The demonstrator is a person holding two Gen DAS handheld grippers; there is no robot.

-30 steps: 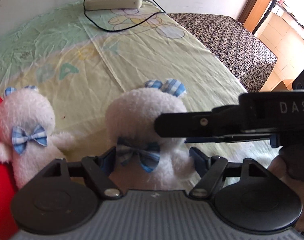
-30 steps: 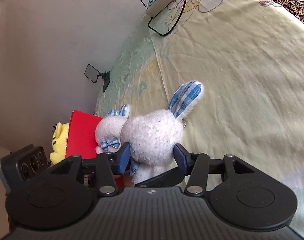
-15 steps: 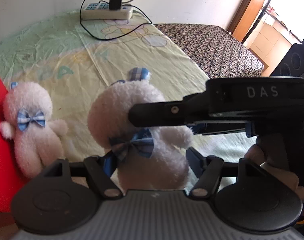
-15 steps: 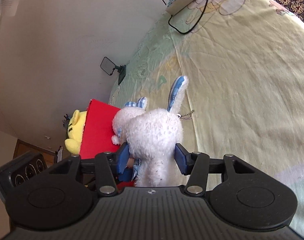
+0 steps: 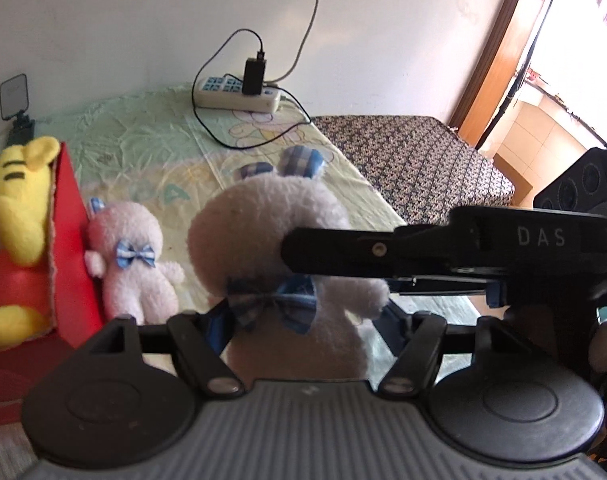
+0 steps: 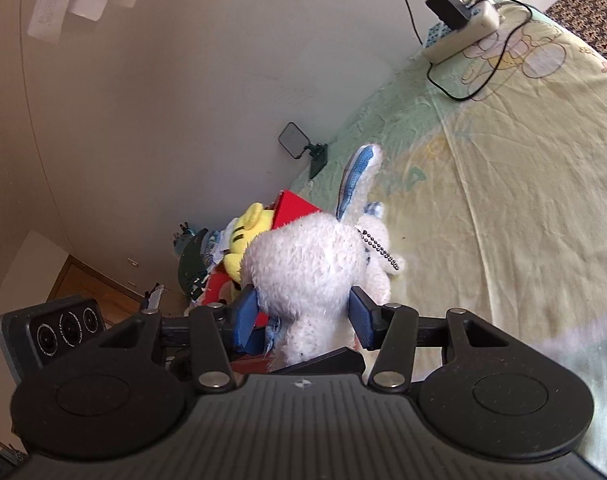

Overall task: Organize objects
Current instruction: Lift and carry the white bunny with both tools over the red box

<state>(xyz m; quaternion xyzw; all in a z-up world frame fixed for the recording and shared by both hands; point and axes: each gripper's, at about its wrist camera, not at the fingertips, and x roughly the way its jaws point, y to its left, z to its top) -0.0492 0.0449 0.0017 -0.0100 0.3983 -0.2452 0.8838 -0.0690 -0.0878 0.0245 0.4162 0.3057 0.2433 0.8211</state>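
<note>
Left wrist view. The white plush rabbit with blue checked ears and bow tie (image 5: 279, 248) is found between the fingers of the left gripper (image 5: 303, 322), which is pinched on its lower body; the left pad is buried under the bow, the right pad is less plainly in contact. The right gripper (image 5: 331, 254) is seen entering from the right and clamped across the rabbit's head. Compared with a second ago, the yellow-green bedsheet (image 5: 175, 152) is seen farther below and the wall fills more of the frame: the rabbit has been lifted clear of the bed. To the gripper's left, the red open box (image 5: 69, 232) with a yellow plush toy (image 5: 17, 208) inside has now come fully into view. A second, smaller white plush rabbit (image 5: 131, 256) is seen leaning against the box wall.

Right wrist view. The right gripper (image 6: 301, 316) is noted pressed on both sides of the held rabbit's head, with the jaws closed a little further over the last second. The bead chain (image 6: 379, 250) hangs free from the head, which confirms suspension. The box lies ahead and left of the fingers.

Assessment: the pick-up is judged complete; transfer leftward to the box is judged the step now in hand.
</note>
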